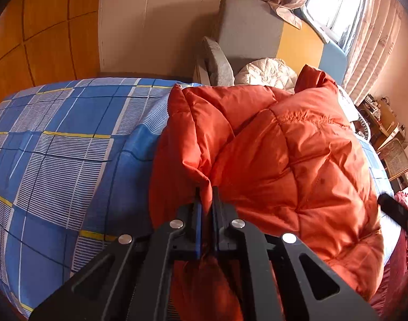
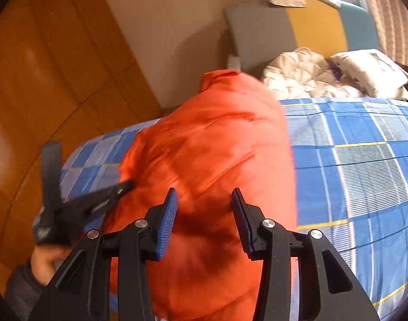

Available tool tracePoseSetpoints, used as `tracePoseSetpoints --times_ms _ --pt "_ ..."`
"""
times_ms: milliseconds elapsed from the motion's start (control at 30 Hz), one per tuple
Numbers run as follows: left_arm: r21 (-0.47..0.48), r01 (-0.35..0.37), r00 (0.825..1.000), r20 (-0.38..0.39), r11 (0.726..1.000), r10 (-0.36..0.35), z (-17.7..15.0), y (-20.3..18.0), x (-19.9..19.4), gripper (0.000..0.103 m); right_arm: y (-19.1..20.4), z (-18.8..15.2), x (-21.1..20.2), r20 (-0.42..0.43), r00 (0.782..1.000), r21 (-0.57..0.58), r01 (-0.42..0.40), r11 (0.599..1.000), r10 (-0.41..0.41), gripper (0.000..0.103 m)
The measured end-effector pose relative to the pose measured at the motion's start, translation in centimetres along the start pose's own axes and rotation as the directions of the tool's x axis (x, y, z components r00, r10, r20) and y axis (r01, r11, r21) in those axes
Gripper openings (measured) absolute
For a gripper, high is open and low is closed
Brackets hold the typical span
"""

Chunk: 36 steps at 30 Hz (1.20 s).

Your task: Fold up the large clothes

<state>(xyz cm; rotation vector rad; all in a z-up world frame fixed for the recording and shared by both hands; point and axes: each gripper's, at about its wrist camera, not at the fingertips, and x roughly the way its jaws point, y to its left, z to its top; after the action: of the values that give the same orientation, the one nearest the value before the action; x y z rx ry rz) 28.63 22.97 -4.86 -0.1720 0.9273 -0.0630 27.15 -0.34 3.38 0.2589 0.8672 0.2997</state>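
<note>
Coat: the orange puffy coat (image 1: 297, 147) lies in a heap on the bed (image 1: 57, 147), on the blue check sheet.
Left tongs: the left tongs (image 1: 206, 195) are pinched tight on a fold at the coat's near edge.
Right tongs: the right tongs (image 2: 204, 200) stand apart just above the coat, with nothing in them.
Hand: a hand (image 2: 45, 264) holds the left tongs from below.
Step now: likely lifting this edge to fold it over.
Do it well: keep the pinch tight. Pull slow and low. Let the right tongs grab the other edge so the coat folds flat.
Watch out: the cloth looks slippery and fat, so it may slide out or puff back up.
</note>
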Motion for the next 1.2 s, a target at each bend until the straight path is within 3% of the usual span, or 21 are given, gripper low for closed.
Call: tracePoseSetpoints --times_ms 200,267,333,367,400,433,600,833,967,1200 --pt "-0.039 0.017 1.000 0.018 0.999 -0.016 0.0 0.6 -0.5 0.005 -0.9 3.0 3.1 0.007 0.997 0.038 0.080 0.996 -0.081 0.043" --pt "-0.056 0.019 0.999 0.043 0.998 -0.016 0.3 0.7 -1.4 0.009 -1.0 3.7 3.7 0.015 0.995 0.044 0.093 0.995 -0.094 0.043" --pt "-0.073 0.021 0.998 0.061 0.997 -0.016 0.6 0.7 -2.2 0.017 -0.9 4.0 4.4 0.005 0.995 0.038 0.097 0.995 -0.098 0.043" --pt "-0.085 0.024 0.997 0.076 0.996 -0.018 0.7 0.8 -2.7 0.025 -1.0 4.2 4.8 0.002 0.995 0.034 0.096 0.995 -0.096 0.043" --pt "-0.091 0.024 0.996 0.088 0.996 -0.016 0.8 0.8 -3.1 0.041 -1.0 4.2 5.1 -0.006 0.996 0.032 0.084 0.996 -0.084 0.043" --pt "-0.102 0.041 0.994 0.105 0.994 -0.031 0.9 0.8 -3.6 0.045 -0.9 4.2 5.3 -0.012 0.997 0.024 0.078 0.997 -0.078 0.043" --pt "-0.056 0.040 0.992 0.126 0.998 -0.033 1.4 -0.6 -4.7 0.046 -0.2 3.9 6.2 -0.027 0.996 -0.009 0.081 0.997 -0.081 0.043" --pt "-0.041 -0.049 0.996 0.074 0.998 0.052 0.7 -2.1 -2.1 0.048 1.2 3.1 6.8 -0.034 0.996 -0.064 0.082 0.995 -0.084 0.043" --pt "-0.039 -0.056 0.995 0.085 0.998 0.059 0.2 -2.0 -1.8 0.048 0.4 3.7 5.5 -0.038 0.998 -0.049 0.039 0.998 -0.041 0.043" --pt "0.015 -0.100 0.988 0.116 0.995 0.097 -0.2 -2.9 -2.2 0.048 -2.2 4.9 4.7 -0.017 0.997 -0.014 0.071 0.997 -0.071 0.043"
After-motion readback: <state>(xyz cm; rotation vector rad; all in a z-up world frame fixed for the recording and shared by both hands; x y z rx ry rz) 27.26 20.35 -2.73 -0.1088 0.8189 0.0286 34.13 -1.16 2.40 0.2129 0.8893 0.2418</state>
